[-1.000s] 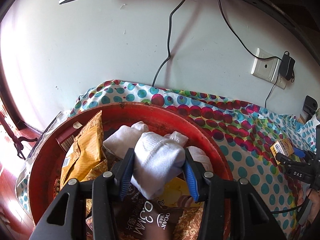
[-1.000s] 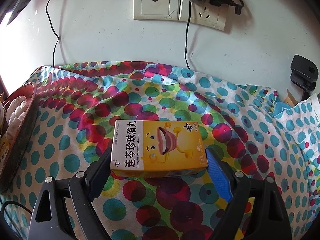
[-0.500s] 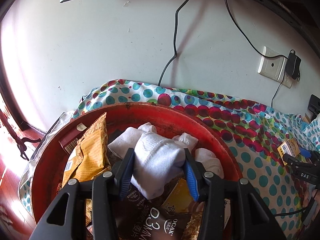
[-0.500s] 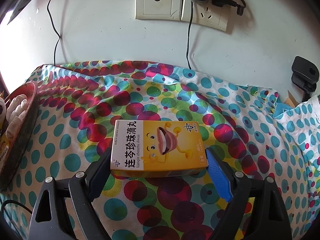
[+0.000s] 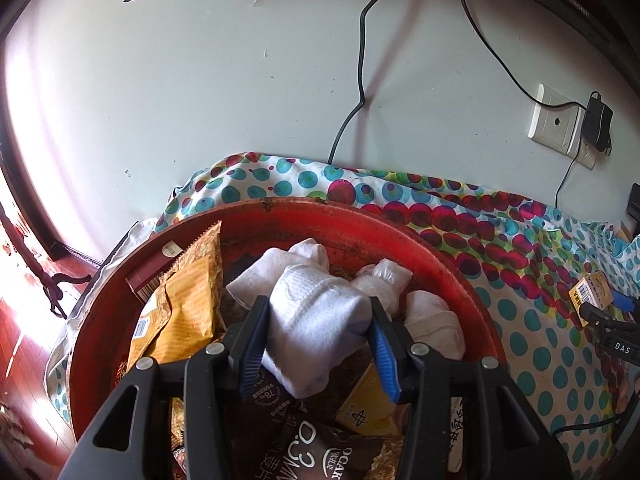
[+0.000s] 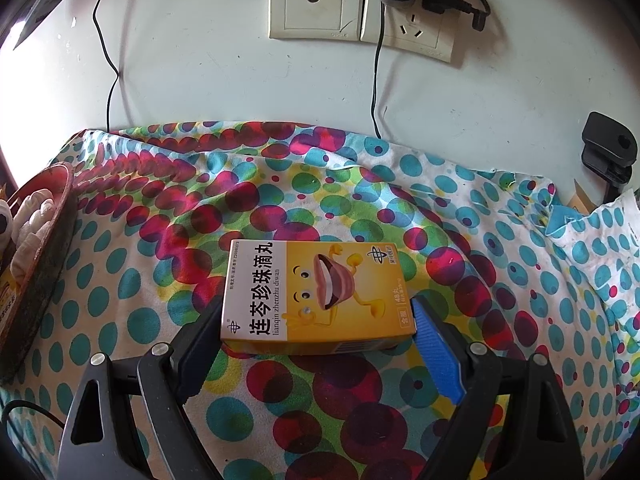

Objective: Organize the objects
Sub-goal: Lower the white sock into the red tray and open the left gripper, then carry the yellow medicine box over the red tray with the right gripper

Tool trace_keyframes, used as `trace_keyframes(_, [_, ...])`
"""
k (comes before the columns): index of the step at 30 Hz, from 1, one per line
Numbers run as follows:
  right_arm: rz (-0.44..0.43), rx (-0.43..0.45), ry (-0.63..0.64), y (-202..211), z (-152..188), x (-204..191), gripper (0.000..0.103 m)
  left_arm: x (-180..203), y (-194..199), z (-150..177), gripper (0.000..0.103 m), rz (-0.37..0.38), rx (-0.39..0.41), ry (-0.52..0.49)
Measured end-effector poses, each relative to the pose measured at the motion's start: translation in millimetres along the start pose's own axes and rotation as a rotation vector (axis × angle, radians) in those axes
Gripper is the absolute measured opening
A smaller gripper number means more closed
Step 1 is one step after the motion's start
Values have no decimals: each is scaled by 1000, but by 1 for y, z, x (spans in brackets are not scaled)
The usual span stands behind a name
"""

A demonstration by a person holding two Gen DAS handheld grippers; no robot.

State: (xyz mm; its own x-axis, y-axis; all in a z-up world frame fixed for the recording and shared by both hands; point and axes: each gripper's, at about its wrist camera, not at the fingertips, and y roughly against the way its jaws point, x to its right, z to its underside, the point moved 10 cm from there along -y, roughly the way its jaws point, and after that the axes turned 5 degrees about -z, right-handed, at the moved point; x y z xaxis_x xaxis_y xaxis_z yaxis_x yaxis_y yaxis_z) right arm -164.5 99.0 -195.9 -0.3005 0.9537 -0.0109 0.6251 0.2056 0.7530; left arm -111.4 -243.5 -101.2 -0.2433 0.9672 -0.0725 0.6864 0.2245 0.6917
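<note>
Left claw (image 5: 316, 340) over red basin (image 5: 400, 236), jaws opening, white sock (image 5: 316, 320) between pads but loosening: likely drop among other socks, snack packets. Right claw (image 6: 316, 332) wide, yellow box (image 6: 312, 296) between jaws on spotted cloth (image 6: 280, 208), apparently gripped; probably basin-bound.

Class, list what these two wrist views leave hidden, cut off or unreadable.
- Left wrist view: dark snack bag, cut off by the bottom edge and left gripper.
- Left wrist view: basin floor, buried under white sock and packets.
- Right wrist view: yellow box underside, against the dotted cloth.
</note>
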Motion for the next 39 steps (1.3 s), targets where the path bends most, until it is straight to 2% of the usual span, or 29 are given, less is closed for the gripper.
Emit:
trace_keyframes(6, [1,-1,-1,0,0,0,87,-6,-1,1,49,-17,-6,16])
trace_keyframes(16, [2,-3,0,-1,0,-1,87,3,-3,7,52,-2,-20,-25])
trace_keyframes(28, [3,-5,1,-1,0,-2,87,9,2,7,62,1,-22,-64])
trace_keyframes(39, [5,-3,8,0,-1,-3,87,14,13,4,64,14,-11,-87])
